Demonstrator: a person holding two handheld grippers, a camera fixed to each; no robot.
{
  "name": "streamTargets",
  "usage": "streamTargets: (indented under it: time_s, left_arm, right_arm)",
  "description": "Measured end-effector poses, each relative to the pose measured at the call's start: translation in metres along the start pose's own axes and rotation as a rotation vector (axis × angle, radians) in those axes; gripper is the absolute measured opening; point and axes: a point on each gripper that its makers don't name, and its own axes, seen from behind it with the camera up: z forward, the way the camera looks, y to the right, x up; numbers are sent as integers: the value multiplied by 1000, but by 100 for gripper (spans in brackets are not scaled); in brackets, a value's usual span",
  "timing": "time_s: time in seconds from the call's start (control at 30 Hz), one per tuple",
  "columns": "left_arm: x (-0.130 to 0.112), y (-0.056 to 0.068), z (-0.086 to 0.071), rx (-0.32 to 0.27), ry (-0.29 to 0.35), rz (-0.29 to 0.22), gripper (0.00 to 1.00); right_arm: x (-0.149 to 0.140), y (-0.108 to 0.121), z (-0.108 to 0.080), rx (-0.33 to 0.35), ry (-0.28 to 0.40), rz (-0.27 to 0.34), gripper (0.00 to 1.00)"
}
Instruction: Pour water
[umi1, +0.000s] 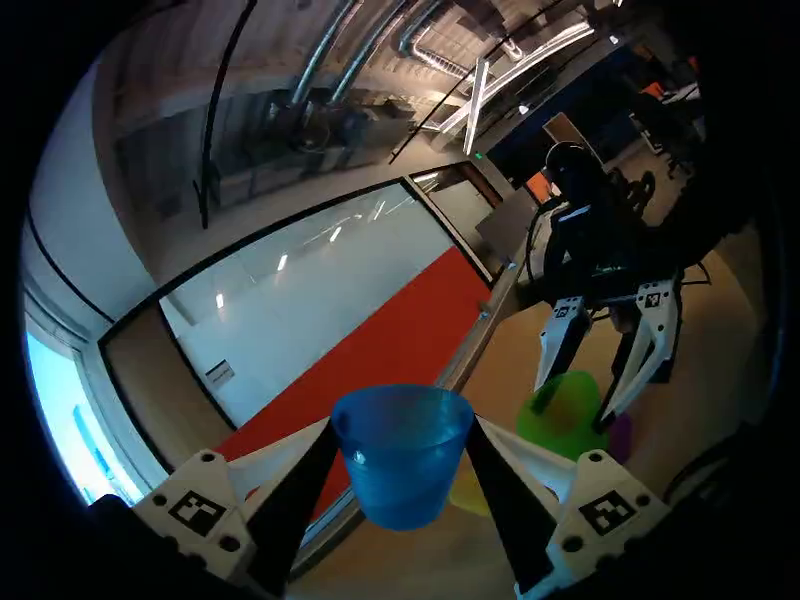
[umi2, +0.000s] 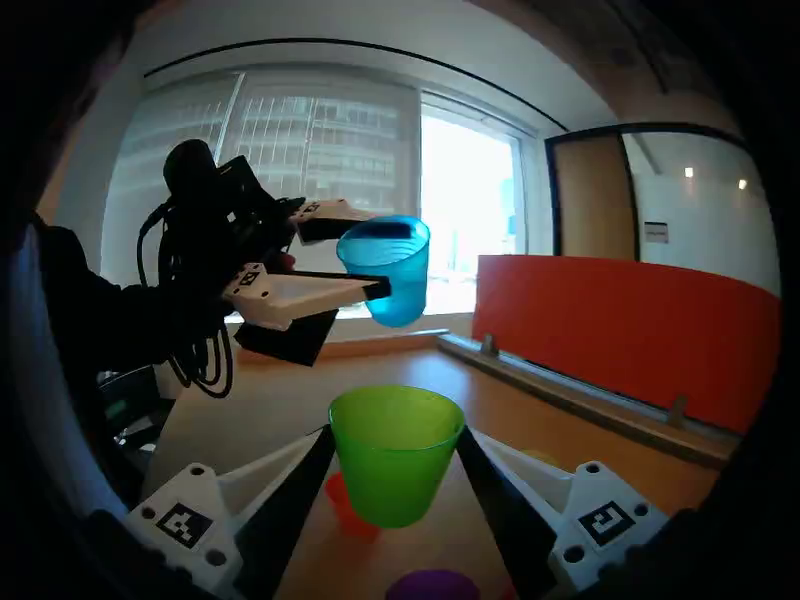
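Observation:
A translucent blue cup sits between the fingers of my left gripper, which is shut on it. From the right gripper view the same blue cup hangs high above the table, slightly tipped, in the left gripper, with a dark sleeve behind it. My right gripper is shut on a green cup, held upright lower down over the wooden table. In the left gripper view the green cup and the right gripper are ahead to the right. I cannot tell whether either cup holds water.
An orange cup and a purple one stand on the table below the green cup. A yellow cup lies under the blue one. A red divider panel runs along the table's far edge, with windows behind.

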Motion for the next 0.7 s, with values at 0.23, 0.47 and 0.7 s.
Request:
streamTargets:
  time_s: [0.23,0.47,0.7]
  left_arm:
    - [9,2,0,-2,9,61,86]
    - [15,2,-1,-2,14,105,87]
    - [19,3,0,-2,15,149,86]
  right_arm:
    - [0,-6,4,16,0,-1,92]
    - [0,-11,8,28,-2,-4,92]
    - [-2,-16,9,43,-3,-8,92]
